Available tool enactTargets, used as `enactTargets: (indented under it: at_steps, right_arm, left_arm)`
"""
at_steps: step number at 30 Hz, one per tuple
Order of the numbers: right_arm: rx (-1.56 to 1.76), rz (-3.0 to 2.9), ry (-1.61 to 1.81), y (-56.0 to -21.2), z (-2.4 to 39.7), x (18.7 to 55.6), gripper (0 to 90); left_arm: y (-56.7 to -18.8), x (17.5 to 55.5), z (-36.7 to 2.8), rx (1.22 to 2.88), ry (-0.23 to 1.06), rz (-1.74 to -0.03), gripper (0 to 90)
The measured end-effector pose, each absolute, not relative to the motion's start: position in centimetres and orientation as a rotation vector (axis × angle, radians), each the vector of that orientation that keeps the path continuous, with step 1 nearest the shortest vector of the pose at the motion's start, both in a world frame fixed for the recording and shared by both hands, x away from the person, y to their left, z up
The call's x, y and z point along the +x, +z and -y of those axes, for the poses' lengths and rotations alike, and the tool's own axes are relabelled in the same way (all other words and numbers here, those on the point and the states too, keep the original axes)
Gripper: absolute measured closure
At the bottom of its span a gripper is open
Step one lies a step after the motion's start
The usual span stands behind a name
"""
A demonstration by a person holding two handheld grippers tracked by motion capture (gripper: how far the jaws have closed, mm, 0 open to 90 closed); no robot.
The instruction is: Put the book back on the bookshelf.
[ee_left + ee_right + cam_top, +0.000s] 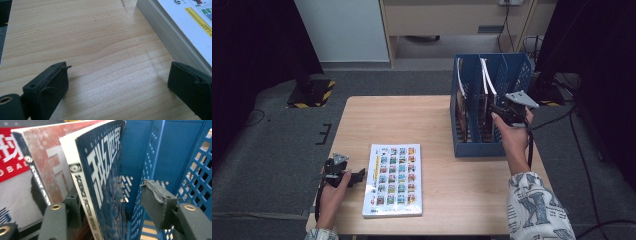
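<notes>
A light wooden table (437, 125) was seen from above, with a white picture book (393, 180) laid flat near its front edge and a blue file rack (489, 102) stood upright toward the right rear. The left gripper (357, 176) was held low at the table's front left by the left hand (333, 187), its jaws pointed toward the book's long edge and just beside it. In the left gripper view the two black jaws were spread wide over bare wood, with nothing between them, and the thick page block of the book (175, 32) was seen close to one jaw, though contact could not be made out. The right gripper (501, 111) was raised by the right hand (512, 131) to the front of the rack, at its middle and right compartments. In the right gripper view the jaws stood apart on either side of a dark blue magazine (105, 182), which leaned upright against a red-covered magazine (30, 170) inside the rack (175, 150); one jaw appeared to sit behind the blue cover and the other well clear of it, so no grip was made.
</notes>
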State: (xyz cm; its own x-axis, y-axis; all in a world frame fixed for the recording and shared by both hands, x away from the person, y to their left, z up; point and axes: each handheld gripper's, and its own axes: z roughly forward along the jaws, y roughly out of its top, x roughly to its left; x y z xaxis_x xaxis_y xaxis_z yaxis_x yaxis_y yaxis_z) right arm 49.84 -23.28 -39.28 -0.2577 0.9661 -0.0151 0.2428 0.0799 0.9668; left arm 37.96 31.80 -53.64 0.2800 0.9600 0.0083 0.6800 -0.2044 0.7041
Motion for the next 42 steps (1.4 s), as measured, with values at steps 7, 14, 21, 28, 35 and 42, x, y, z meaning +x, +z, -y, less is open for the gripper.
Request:
enactTargets:
  at_steps: [7, 14, 21, 28, 35, 42]
  right_arm:
    - [1.231, -1.645, 1.233, -39.4, 23.6, 49.1, 35.0]
    - [1.236, -1.669, 1.226, -39.5, 23.9, 48.3, 33.0]
    - [1.25, -1.681, 1.256, -39.6, 24.0, 47.6, 30.0]
    - [1.245, -1.702, 1.29, -39.8, 24.1, 46.6, 27.6]
    - [1.22, -1.74, 1.331, -40.1, 23.3, 45.8, 24.4]
    - [1.194, -1.775, 1.357, -39.9, 22.7, 44.9, 20.9]
  left_arm:
    - [-53.7, 37.9, -31.8, 1.96, 0.614, -1.469, 2.5]
    - [-53.7, 37.9, -31.8, 1.961, 0.614, -1.469, 2.5]
    - [-53.6, 38.0, -31.8, 1.967, 0.613, -1.467, 2.3]
    - [-53.6, 38.0, -31.7, 1.968, 0.613, -1.465, 2.4]
    - [-53.6, 38.0, -31.7, 1.967, 0.611, -1.463, 2.3]
    - [-53.6, 38.0, -31.7, 1.968, 0.612, -1.463, 2.3]
